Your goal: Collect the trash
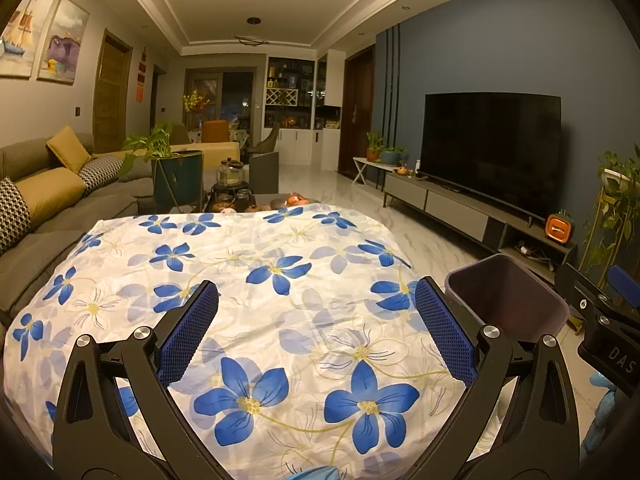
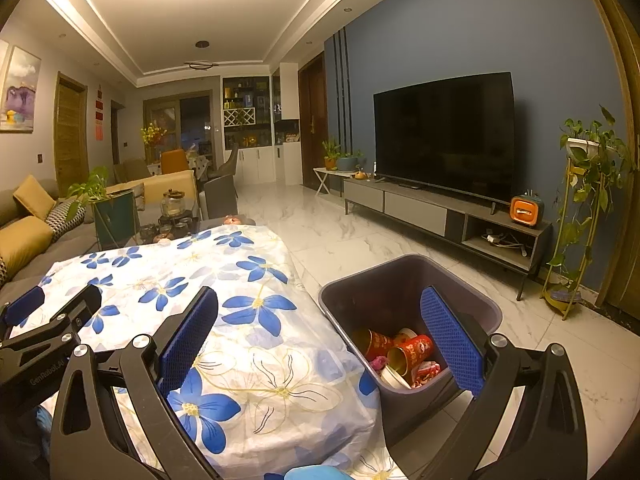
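Observation:
A dark grey trash bin (image 2: 400,280) stands on the floor at the table's right edge. Inside it lie red cans (image 2: 410,354) and wrappers. In the left wrist view only the bin's (image 1: 508,300) upper part shows, at right. My left gripper (image 1: 316,304) hangs open over the table's white cloth with blue flowers (image 1: 256,280), nothing between its blue pads. My right gripper (image 2: 320,316) is open too, its right finger over the bin's mouth and its left finger over the cloth (image 2: 224,300). Each gripper shows at the edge of the other's view.
A grey sofa with yellow cushions (image 1: 44,196) runs along the left. Beyond the cloth, a tea set and glass jar (image 1: 230,178) stand on a low table. A TV (image 2: 444,136) on a long console lines the blue wall. A plant stand (image 2: 580,216) is at right, on the marble floor (image 2: 360,240).

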A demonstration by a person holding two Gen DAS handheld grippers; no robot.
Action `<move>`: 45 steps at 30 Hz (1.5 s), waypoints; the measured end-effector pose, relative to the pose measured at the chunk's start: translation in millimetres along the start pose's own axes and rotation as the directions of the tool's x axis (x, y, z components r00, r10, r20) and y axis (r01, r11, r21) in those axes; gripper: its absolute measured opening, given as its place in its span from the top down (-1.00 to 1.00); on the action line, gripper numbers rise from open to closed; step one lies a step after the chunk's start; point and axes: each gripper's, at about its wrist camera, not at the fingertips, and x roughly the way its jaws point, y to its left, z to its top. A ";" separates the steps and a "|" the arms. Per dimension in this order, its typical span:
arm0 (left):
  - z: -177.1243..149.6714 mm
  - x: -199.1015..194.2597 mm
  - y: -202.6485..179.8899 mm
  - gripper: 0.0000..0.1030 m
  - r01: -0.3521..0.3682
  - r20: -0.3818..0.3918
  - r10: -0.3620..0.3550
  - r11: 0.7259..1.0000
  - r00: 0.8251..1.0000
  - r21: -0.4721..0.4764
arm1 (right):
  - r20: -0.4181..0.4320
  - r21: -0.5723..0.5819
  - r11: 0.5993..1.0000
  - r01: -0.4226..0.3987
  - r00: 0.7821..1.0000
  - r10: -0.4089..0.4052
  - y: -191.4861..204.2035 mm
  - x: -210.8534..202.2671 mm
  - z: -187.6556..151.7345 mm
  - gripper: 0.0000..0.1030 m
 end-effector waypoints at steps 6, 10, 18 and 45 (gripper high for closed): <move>-0.2 0.3 -0.2 -0.89 -0.001 -0.001 0.001 1.000 1.000 0.001 | 0.004 0.002 1.000 -0.001 1.000 0.001 1.0 0.0 -0.9 -0.89; -0.3 0.2 0.1 -0.89 -0.001 0.000 0.001 1.000 1.000 -0.001 | 0.005 0.002 1.000 -0.001 1.000 0.001 1.2 0.1 -0.9 -0.89; 0.9 -0.4 -0.5 -0.89 -0.003 0.002 0.003 1.000 1.000 0.001 | 0.005 0.002 1.000 -0.002 1.000 0.002 1.3 0.3 -1.1 -0.89; 2.1 -1.2 0.2 -0.89 -0.002 0.006 0.002 1.000 1.000 -0.001 | 0.008 0.003 1.000 -0.007 1.000 0.007 5.6 4.1 -0.9 -0.89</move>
